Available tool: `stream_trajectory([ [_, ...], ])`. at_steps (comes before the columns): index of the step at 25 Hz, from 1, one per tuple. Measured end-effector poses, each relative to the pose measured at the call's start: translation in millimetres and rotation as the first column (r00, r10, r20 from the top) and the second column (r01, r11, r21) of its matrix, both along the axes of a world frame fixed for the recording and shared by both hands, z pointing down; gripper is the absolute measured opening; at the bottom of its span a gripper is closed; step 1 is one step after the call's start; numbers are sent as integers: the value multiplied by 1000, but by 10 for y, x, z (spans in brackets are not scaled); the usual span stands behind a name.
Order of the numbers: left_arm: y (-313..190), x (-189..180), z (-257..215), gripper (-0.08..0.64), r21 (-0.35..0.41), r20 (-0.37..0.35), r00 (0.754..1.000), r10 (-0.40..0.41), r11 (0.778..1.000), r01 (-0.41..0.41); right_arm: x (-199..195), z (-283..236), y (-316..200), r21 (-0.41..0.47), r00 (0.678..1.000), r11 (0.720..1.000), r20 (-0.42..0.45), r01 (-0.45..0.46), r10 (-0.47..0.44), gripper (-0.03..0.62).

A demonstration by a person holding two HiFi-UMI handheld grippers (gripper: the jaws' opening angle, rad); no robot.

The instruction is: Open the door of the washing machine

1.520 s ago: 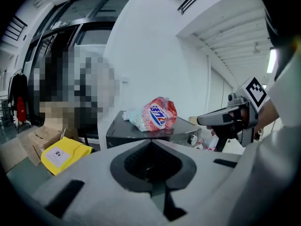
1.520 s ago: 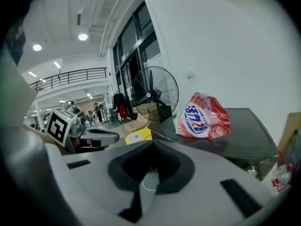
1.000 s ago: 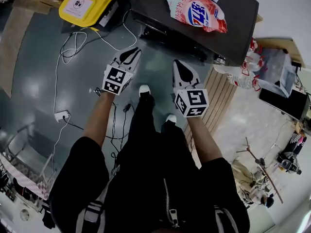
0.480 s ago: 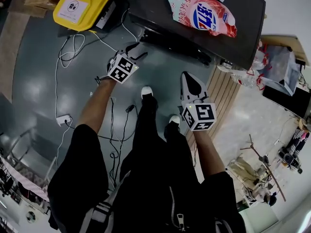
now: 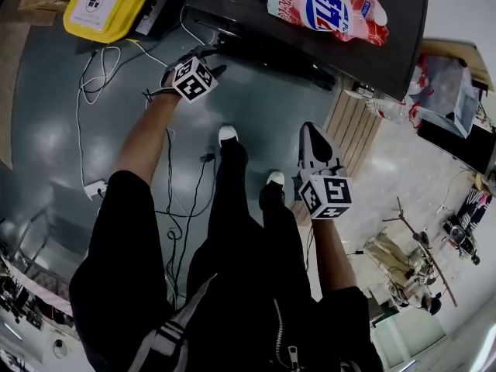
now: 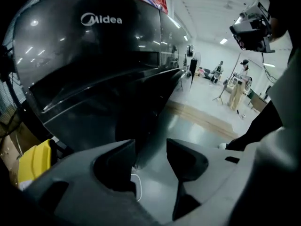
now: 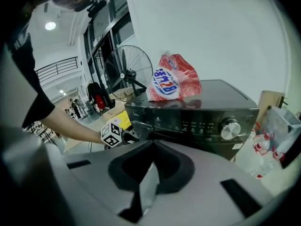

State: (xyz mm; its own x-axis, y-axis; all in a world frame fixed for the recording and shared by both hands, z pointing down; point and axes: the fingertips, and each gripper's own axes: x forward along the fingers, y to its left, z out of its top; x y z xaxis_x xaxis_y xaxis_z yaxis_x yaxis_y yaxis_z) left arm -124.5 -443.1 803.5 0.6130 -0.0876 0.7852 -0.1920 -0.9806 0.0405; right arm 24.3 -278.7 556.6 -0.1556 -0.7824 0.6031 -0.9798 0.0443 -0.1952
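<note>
Whoever this is wears a black short-sleeved top (image 5: 116,285), black trousers (image 5: 232,208) and dark shoes (image 5: 228,136) with white toe caps. A metal zip (image 5: 280,335) runs down the front of the top, and a strap (image 5: 167,338) with pale stripes sits beside it. The left gripper (image 5: 206,52) and right gripper (image 5: 308,129) have white-and-black shells, the right with a dark teardrop inset. Each carries a cube of black-and-white square markers, left cube (image 5: 192,79) and right cube (image 5: 326,196). Seen close, their jaws are matt grey mouldings
</note>
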Motion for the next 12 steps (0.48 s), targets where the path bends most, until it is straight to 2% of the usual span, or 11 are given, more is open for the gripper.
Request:
stream_trajectory([
  [7, -64, 136, 353, 221, 34, 89, 991, 104, 994, -107, 101, 212, 279, -54, 998, 996, 10, -66, 66, 3],
  [11, -36, 226, 437, 179, 61, 127, 977, 172, 982, -181, 203, 251, 403, -72, 995, 993, 6, -97, 97, 3],
  [12, -56, 226, 450, 148, 79, 139, 973, 182, 978, -194, 232, 265, 422, -74, 995, 992, 7, -104, 104, 3],
])
